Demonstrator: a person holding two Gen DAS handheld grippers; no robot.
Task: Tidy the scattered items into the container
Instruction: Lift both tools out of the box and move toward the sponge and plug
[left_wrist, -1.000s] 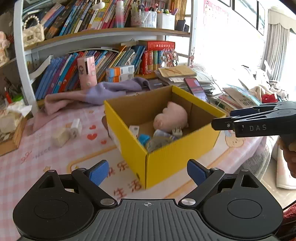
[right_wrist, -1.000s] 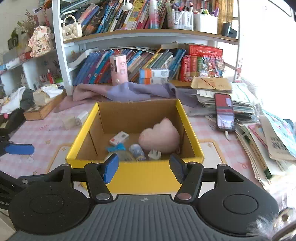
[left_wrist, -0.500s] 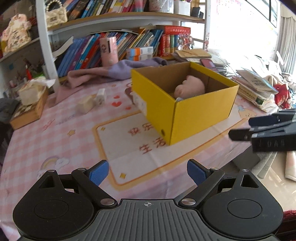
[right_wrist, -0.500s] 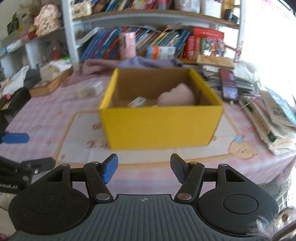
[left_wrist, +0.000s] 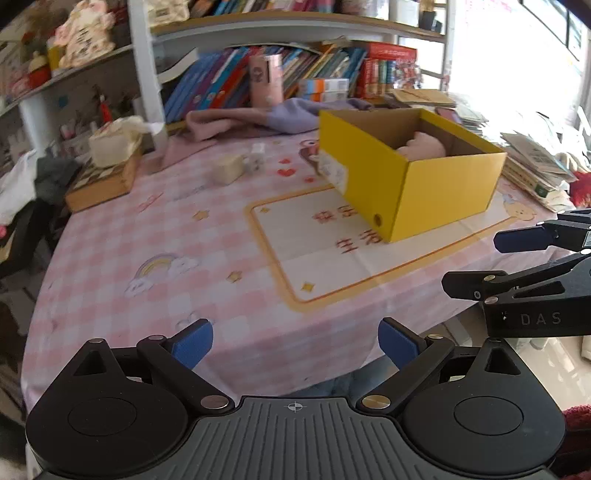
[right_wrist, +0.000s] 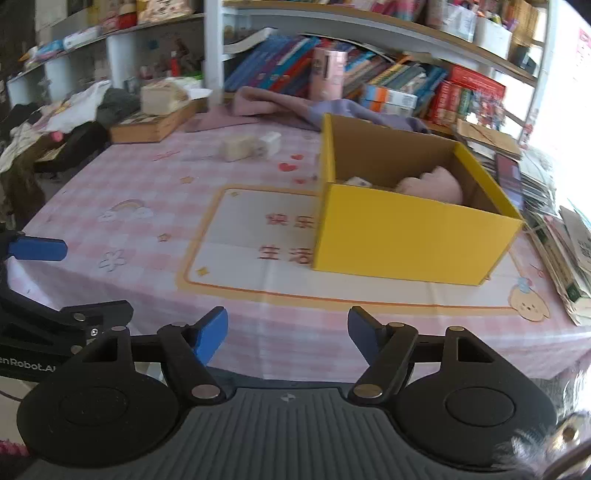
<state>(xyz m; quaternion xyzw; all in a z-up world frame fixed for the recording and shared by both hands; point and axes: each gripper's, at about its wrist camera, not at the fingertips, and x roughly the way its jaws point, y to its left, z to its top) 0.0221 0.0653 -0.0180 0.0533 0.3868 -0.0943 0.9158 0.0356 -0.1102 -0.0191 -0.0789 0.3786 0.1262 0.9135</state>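
I see the yellow cardboard box (right_wrist: 413, 236) on the counter (right_wrist: 147, 192), a pink plush toy (right_wrist: 436, 184) inside it. My left tool (left_wrist: 295, 341) stands open and empty near the counter's front edge, well short of the box; my right tool (right_wrist: 288, 334) is opening, nothing between its pads. Two small pale blocks (left_wrist: 238, 168) lie beyond the box's left side.

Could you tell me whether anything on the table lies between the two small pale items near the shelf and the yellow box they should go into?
Nothing visible does. The two small pale items sit left of the yellow box, with only bare pink tablecloth between them.
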